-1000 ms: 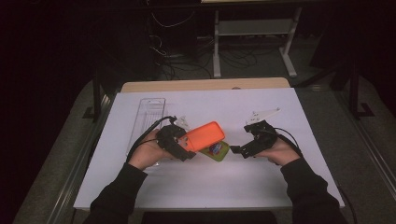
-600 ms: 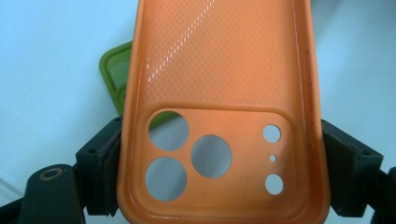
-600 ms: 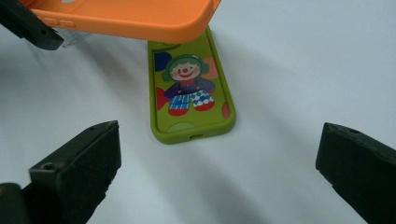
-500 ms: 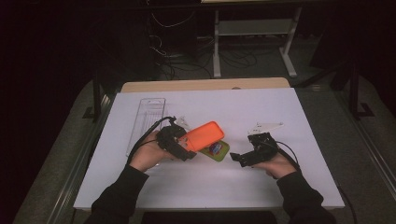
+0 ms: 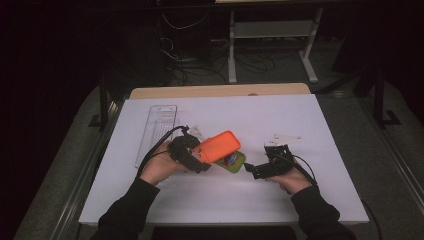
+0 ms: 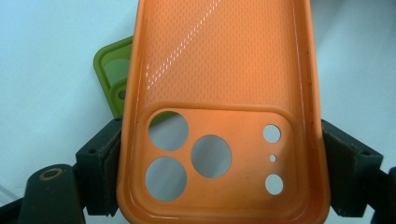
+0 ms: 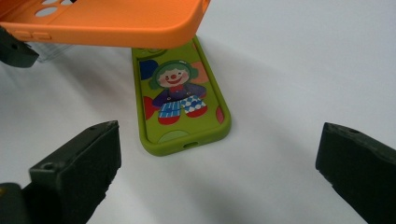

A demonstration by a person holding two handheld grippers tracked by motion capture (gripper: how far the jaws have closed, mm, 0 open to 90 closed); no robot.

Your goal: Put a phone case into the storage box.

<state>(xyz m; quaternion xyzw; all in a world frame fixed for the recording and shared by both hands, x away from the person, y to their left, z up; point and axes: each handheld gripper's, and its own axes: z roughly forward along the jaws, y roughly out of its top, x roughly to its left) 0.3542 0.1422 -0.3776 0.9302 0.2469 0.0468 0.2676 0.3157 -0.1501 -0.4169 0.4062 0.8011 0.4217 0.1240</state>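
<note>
Left hand-held gripper (image 5: pixel 202 161) is pinched on the camera end of an orange phone case (image 5: pixel 218 145), held tilted above a green phone case (image 7: pixel 180 98) that lies flat near the middle of the white table (image 5: pixel 300 115). A cartoon clown is printed on the green one. Right hand-held gripper (image 5: pixel 248 171) is spread wide, just beside the green case. Two cases are counted. A clear plastic tray (image 5: pixel 156 131) lies toward the table's left edge.

White table sheet (image 5: pixel 325 130) seen from above, orange phone case (image 5: pixel 219 146) held by the left gripper (image 5: pixel 200 161) at centre, green case (image 5: pixel 233 161) lying partly beneath it, right gripper (image 5: pixel 248 171) just right of the green case, clear plastic tray (image 5: pixel 156 127) at far left
</note>
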